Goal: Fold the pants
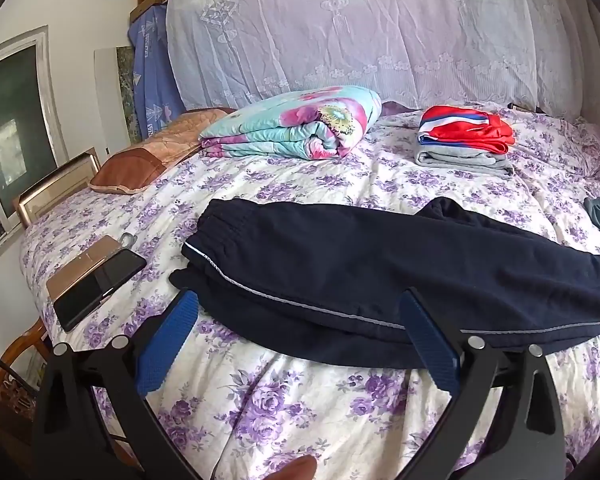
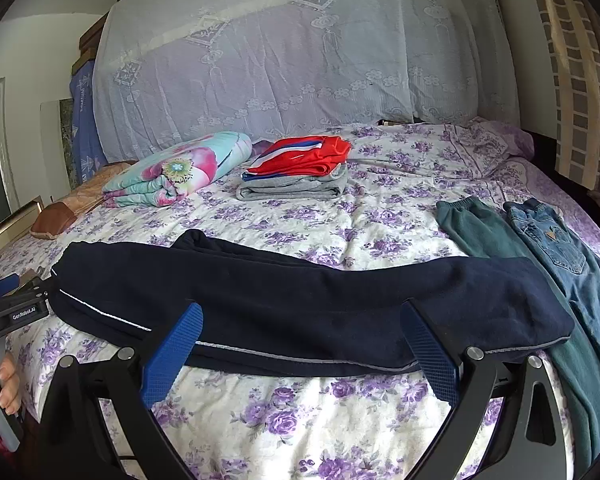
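Note:
Dark navy pants (image 1: 360,268) with a thin grey side stripe lie folded lengthwise across the near part of the floral bed; they also show in the right wrist view (image 2: 300,300). The waistband is at the left, the leg ends at the right. My left gripper (image 1: 300,316) is open, its blue pads just at the pants' near edge by the waist end, holding nothing. My right gripper (image 2: 300,332) is open, its blue pads at the near edge toward the leg end, holding nothing. The left gripper's body (image 2: 16,312) shows at the left of the right wrist view.
A stack of folded clothes, red on grey (image 2: 300,172), and a rolled floral quilt (image 1: 296,128) sit farther back. Green pants (image 2: 484,232) and jeans (image 2: 548,236) lie at the right. A phone and a notebook (image 1: 96,276) lie at the left. A brown pillow (image 1: 140,164) and lace curtain (image 1: 380,32) are behind.

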A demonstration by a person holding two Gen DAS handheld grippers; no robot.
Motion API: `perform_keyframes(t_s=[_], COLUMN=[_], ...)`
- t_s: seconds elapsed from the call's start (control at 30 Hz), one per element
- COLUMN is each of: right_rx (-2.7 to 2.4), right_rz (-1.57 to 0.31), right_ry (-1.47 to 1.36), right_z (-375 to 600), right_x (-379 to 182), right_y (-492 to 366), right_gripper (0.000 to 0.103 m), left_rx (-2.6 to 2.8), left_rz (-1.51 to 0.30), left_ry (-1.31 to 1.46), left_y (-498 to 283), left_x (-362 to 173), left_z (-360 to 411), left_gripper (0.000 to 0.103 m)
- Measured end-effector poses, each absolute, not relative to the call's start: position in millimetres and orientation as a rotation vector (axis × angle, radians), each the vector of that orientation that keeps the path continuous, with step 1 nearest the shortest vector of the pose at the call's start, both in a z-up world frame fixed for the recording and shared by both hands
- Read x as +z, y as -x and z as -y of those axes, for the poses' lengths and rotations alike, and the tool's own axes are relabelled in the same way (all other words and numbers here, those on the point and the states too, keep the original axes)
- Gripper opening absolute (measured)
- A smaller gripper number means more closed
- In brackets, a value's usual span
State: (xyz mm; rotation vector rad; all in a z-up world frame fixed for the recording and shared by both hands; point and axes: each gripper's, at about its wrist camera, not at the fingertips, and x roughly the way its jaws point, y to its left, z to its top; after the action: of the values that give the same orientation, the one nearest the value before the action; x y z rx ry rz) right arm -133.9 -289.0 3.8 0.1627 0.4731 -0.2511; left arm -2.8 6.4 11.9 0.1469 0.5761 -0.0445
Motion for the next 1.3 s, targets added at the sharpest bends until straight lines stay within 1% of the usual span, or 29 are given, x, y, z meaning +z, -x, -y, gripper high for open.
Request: perform_keyframes(t_s=[1.3], right_rx=[-0.266], right_rz=[-0.443], right_ry=[-0.172], right_z=[290.0], right_x=[12.2], right_y=[138.1], right_gripper=[0.099], left_rx=[-0.059], left_rz=[-0.56], left_ry=[-0.157], left_y=[9.6], left_x=[20.4], left_z=[5.8], left_gripper=[0.098])
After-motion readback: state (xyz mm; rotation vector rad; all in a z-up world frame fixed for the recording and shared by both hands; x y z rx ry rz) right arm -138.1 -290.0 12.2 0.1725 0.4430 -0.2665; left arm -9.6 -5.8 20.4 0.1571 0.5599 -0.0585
